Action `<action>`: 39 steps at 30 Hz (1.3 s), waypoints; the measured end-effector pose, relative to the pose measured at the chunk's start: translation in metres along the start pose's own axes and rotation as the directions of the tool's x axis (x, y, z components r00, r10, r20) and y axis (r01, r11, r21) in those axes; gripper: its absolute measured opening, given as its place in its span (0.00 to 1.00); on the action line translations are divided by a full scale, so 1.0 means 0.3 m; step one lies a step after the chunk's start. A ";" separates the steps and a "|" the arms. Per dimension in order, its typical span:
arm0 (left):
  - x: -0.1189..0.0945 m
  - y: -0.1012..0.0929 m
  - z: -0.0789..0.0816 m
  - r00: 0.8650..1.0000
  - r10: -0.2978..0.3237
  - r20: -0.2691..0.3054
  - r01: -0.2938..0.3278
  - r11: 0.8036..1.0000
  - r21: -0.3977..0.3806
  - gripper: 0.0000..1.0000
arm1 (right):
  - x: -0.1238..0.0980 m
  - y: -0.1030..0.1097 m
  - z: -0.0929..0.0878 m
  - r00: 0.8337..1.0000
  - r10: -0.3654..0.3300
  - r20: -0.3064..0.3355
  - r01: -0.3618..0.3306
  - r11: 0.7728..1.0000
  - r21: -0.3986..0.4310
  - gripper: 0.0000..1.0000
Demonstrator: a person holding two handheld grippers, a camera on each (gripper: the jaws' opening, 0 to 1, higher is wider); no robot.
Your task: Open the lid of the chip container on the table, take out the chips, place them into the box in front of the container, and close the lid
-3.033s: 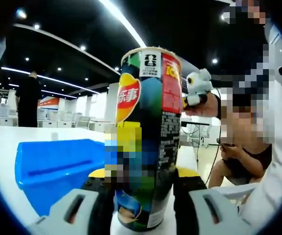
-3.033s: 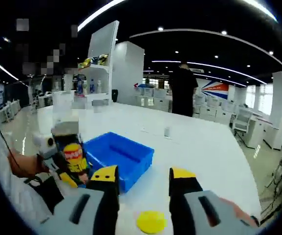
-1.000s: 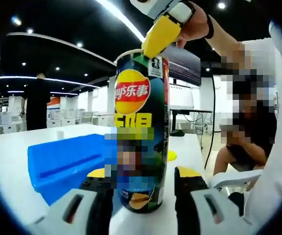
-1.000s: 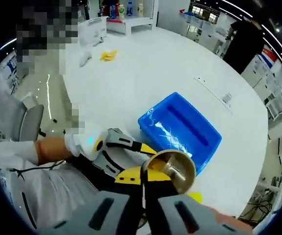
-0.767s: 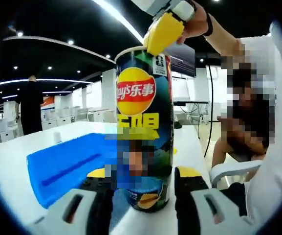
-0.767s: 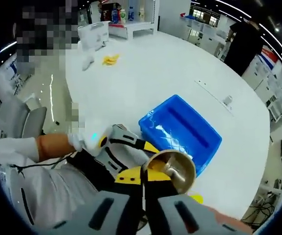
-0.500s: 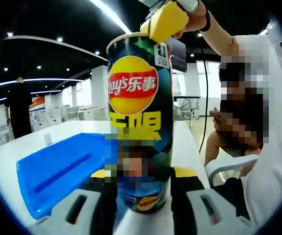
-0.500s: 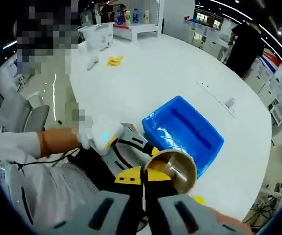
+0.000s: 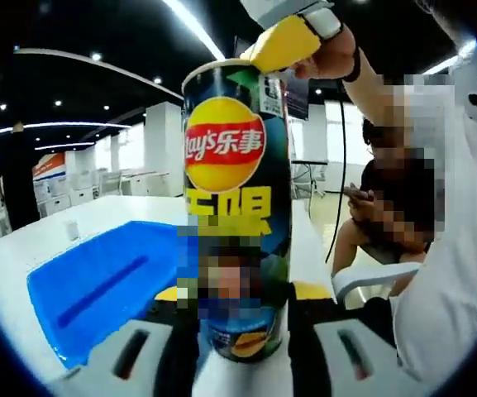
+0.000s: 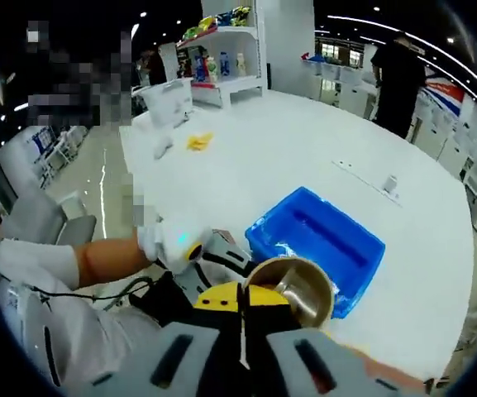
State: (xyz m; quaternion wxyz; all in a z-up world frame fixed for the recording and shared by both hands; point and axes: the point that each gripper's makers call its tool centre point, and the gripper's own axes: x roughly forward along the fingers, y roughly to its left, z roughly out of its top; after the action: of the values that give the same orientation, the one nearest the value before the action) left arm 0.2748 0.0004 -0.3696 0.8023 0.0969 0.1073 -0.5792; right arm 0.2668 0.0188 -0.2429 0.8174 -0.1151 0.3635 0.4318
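A tall chip can point(image 9: 236, 207) with a yellow and red logo stands upright between the jaws of my left gripper point(image 9: 240, 310), which is shut on its lower body. The can's lid is off, and its open mouth point(image 10: 298, 291) shows a silver inside with something orange at its left edge. My right gripper point(image 10: 242, 299) sits at that rim, jaws shut together; what is between them is hidden. Its yellow fingertip point(image 9: 283, 41) touches the can's top. The blue box point(image 9: 97, 285) lies just beyond the can point(image 10: 319, 244). A gloved hand holds the left gripper point(image 10: 190, 248).
The white table point(image 10: 255, 157) stretches far beyond the box, with small yellow scraps point(image 10: 198, 142) and a white object point(image 10: 165, 103) on its far side. A seated person point(image 9: 383, 215) is to the right of the can. Shelves point(image 10: 221, 50) stand in the background.
The can stays in my left gripper and looms slightly larger. My right gripper remains shut at the rim. The right view has tilted up, showing more of the table and room.
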 end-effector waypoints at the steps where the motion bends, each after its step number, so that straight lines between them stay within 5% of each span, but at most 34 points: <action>1: -0.020 0.004 -0.002 0.999 -0.006 -0.044 0.007 1.000 0.026 0.42 | -0.010 0.002 -0.003 0.999 0.017 0.031 -0.017 1.000 0.019 0.00; 4: -0.062 -0.013 0.003 0.993 -0.070 -0.098 0.073 0.997 0.027 0.42 | -0.030 0.017 0.001 0.990 0.083 0.113 -0.091 0.994 0.059 0.00; 11: -0.121 0.015 0.005 0.966 -0.040 -0.254 0.069 0.992 0.104 0.42 | -0.058 -0.011 -0.019 0.950 0.146 0.277 -0.202 0.961 0.186 0.00; 16: -0.135 0.012 -0.030 0.918 -0.046 -0.395 0.105 0.986 0.129 0.42 | -0.059 -0.037 -0.065 0.897 0.197 0.397 -0.322 0.905 0.280 0.00; 22: -0.128 0.002 -0.060 0.862 -0.064 -0.503 0.159 0.976 0.148 0.42 | -0.064 -0.087 -0.140 0.858 0.194 0.476 -0.384 0.857 0.343 0.00; 25: -0.107 0.004 -0.065 0.861 -0.059 -0.505 0.167 0.971 0.172 0.42 | -0.083 -0.111 -0.181 0.847 0.187 0.498 -0.386 0.861 0.332 0.00; 30: -0.087 -0.018 -0.068 0.824 -0.064 -0.563 0.202 0.962 0.186 0.42 | -0.100 -0.173 -0.257 0.819 0.182 0.544 -0.431 0.821 0.374 0.00; 34: -0.088 -0.014 -0.087 0.783 -0.052 -0.620 0.223 0.954 0.201 0.42 | -0.102 -0.212 -0.317 0.794 0.181 0.581 -0.465 0.795 0.389 0.00; 36: -0.094 -0.022 -0.098 0.750 -0.040 -0.660 0.248 0.942 0.225 0.42 | -0.096 -0.231 -0.351 0.781 0.200 0.591 -0.497 0.772 0.395 0.00; 39: -0.080 -0.015 -0.111 0.726 -0.024 -0.687 0.261 0.934 0.244 0.43 | -0.094 -0.265 -0.389 0.763 0.202 0.614 -0.533 0.734 0.421 0.00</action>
State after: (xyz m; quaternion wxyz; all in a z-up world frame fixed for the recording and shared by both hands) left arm 0.2611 0.0300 -0.3949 0.6338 0.4214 0.3006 -0.5747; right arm 0.2615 -0.1051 -0.3162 0.7724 0.3376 0.2517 0.4754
